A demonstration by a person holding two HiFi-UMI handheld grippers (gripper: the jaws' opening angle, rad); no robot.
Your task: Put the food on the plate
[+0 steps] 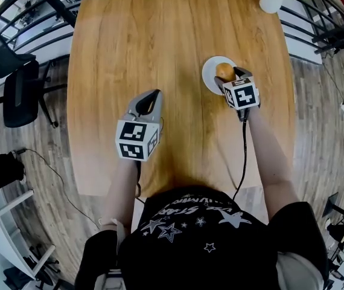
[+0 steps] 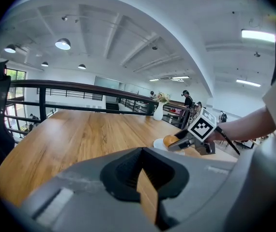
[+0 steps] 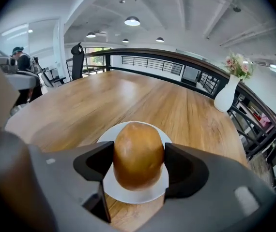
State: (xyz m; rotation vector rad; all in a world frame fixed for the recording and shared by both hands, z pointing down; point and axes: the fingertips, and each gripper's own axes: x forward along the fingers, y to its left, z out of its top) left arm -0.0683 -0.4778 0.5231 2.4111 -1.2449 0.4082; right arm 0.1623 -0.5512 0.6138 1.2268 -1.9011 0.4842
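Wooden table [image 1: 160,29] — white plate [image 3: 133,193] under bun [image 3: 138,153] clamped in right jaws; left jaws together.

We hold the bread roll [image 3: 138,151] in our right gripper [image 3: 139,159], both jaws pressing it, over the white plate [image 3: 134,194]; a vase [image 3: 225,95] stands well beyond the plate.

- Light wooden desk [image 1: 160,41] on grey plank floor [image 1: 320,119].
- Black office chair [image 1: 15,92] left of desk.
- Dark railing [image 2: 70,85], white vase [image 3: 226,94] of flowers, round ceiling lamps [image 2: 63,43] overhead.
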